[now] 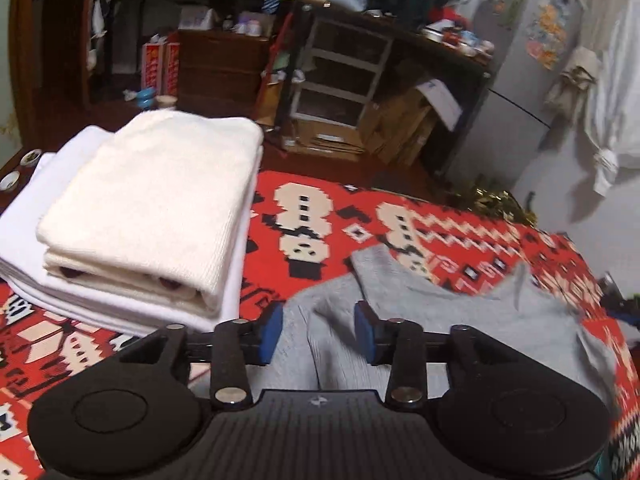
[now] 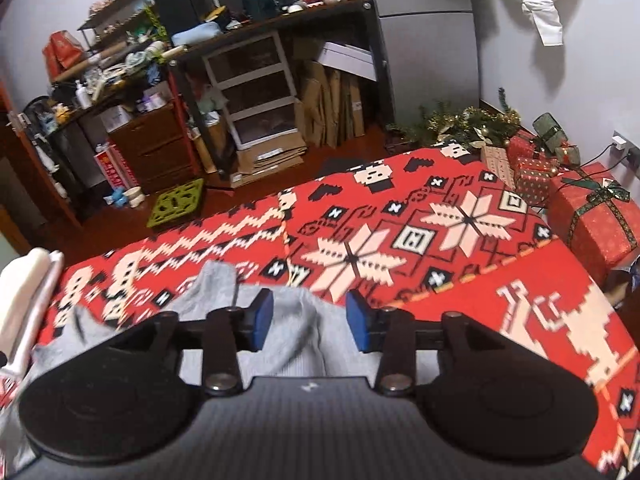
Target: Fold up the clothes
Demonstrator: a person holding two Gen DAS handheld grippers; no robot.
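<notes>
A grey garment (image 1: 472,320) lies rumpled on the red patterned cloth (image 1: 460,232), blurred by motion. My left gripper (image 1: 319,332) hovers over its left part, open, blue pads apart with grey fabric showing between them. In the right wrist view the same grey garment (image 2: 296,320) sits under my right gripper (image 2: 309,322), which is also open with the fabric in the gap. Whether either gripper touches the cloth I cannot tell. A folded cream garment (image 1: 160,204) rests on folded white cloth (image 1: 100,304) at the left; its edge (image 2: 28,284) shows in the right wrist view.
The red patterned cloth (image 2: 460,224) covers the work surface. Wrapped gift boxes (image 2: 596,224) and tinsel greenery (image 2: 472,120) stand at the far right. Cluttered shelves (image 2: 248,96), a drawer unit (image 1: 340,72) and cardboard (image 1: 400,128) line the far wall. Small bowls (image 1: 20,172) sit at the left edge.
</notes>
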